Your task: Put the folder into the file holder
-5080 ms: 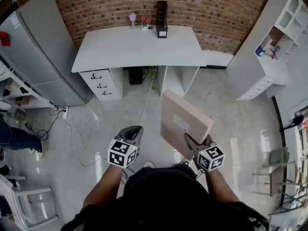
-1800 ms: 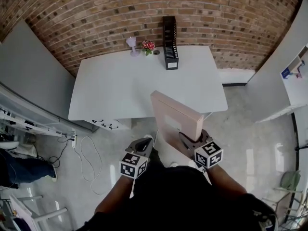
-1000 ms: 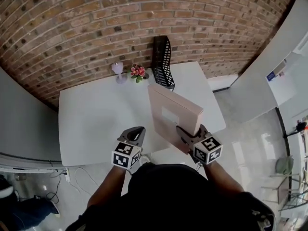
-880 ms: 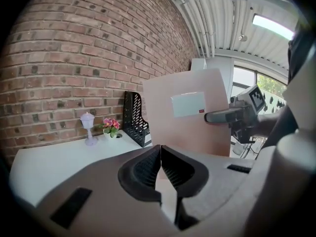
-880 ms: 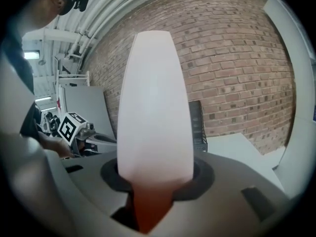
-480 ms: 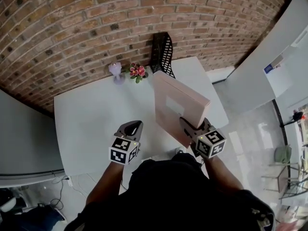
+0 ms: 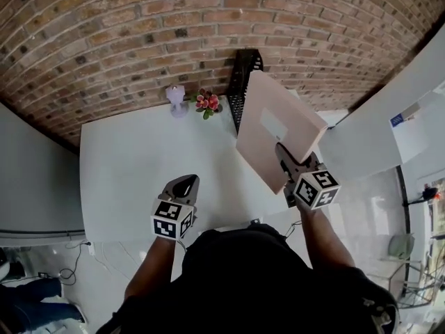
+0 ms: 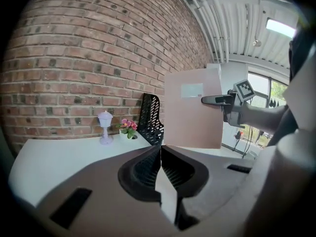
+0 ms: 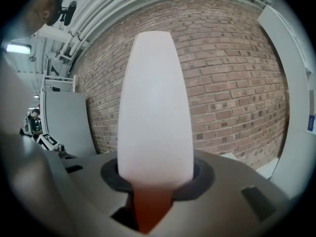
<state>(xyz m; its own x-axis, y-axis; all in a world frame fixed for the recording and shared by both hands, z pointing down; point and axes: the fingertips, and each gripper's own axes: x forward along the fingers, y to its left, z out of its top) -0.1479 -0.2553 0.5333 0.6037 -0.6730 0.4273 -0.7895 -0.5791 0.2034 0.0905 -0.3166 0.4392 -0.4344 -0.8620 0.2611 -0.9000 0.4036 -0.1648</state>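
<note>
- Right tool (image 7: 284, 156) pinches the pink folder (image 7: 272, 127) upright at centre right, beside the black file holder (image 7: 243, 75).
- Left tool (image 7: 182, 186), pressed together and empty, hovers over the counter (image 7: 128, 162).
- Folder not yet slotted in.

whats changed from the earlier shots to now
The person has walked up to the table. The right tongs, clamped on the folder throughout, have carried it up and forward, so it now hangs close by the file holder, not yet in it. Unchanged: the left tongs stay shut and empty; the file holder, lamp and flowers stand by the wall.
</note>
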